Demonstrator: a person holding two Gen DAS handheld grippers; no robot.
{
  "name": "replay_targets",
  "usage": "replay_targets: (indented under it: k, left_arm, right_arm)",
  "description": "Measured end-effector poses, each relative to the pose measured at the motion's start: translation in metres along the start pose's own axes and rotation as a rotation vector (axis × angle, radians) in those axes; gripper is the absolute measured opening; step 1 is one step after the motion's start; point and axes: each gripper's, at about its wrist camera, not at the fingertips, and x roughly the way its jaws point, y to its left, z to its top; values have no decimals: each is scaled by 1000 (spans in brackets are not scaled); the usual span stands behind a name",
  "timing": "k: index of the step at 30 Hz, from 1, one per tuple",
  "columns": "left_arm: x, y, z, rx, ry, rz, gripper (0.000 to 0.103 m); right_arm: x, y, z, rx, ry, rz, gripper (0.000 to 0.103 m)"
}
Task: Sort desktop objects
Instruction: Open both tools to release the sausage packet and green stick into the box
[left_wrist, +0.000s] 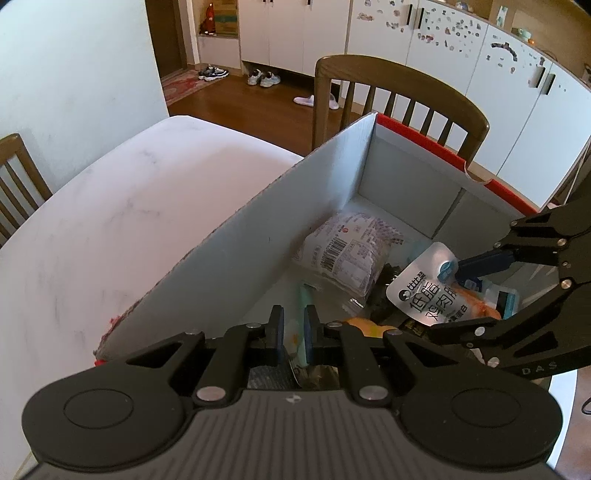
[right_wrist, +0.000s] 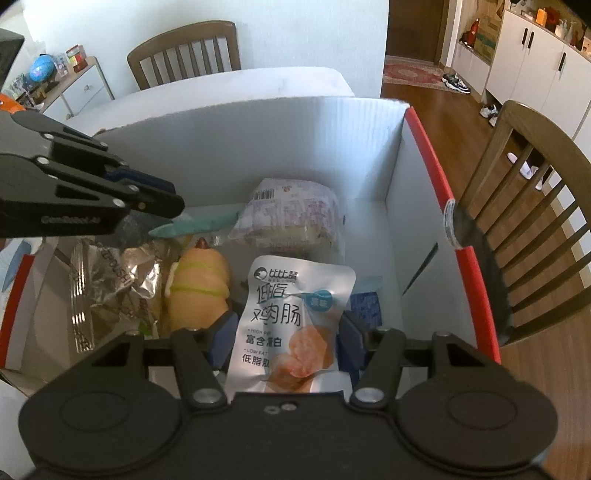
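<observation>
Two tools are over a white box (right_wrist: 258, 147) with red edges, which sits on the white worktop (left_wrist: 110, 221). The right tool (right_wrist: 282, 334) has its two blue fingers (right_wrist: 221, 332) spread fairly wide, one on each side of a silver chicken sausage pouch (right_wrist: 291, 314). The pouch stands between them, and from the left wrist view one blue finger presses against its top corner, so the right tool seems to hold the pouch by its sides above the other things in the box. I cannot tell how tight the grip is. The left tool (left_wrist: 293, 328) has its fingers close together, with only a thin gap, and a pale green wrapper (left_wrist: 303, 325) sits in that gap. In the right wrist view the same green wrapper (right_wrist: 207, 223) sticks out past the tip of the left tool, so the left tool is pinching it. Under the tools the box is full of snacks. A white and purple bread pack (right_wrist: 291, 210) with a barcode lies near the far wall of the box. A yellow bun (right_wrist: 197, 288) with green stripes lies just beside the pouch. A shiny silver bag (right_wrist: 110, 280) lies next to the bun, near the side of the box. A brown wooden chair (left_wrist: 399, 96) stands behind the box.
</observation>
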Motion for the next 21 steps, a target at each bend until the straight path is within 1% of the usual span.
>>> replay_targets:
  k: [6,10,12,14,21]
  left_arm:
    - [-2,0,-3,-10,2,2,10]
    - [-6,1,-4,-27,-4,6,10]
    - [-9,1,-4,-32,-7,6,10]
    - [-11,1,-4,-37,-8,8,10]
    - [-22,-2,-8,-51,-15,-11,10]
  right_arm:
    - [2,-2,0,6,7,-3,61]
    - [1,-4,1,16,5,-5,64]
    - [-1,-4,1,18,-7,-5,66]
    - [-5,-5,1,16,-19,-3,70]
    - [-25,-3,0,5,-58,10,71]
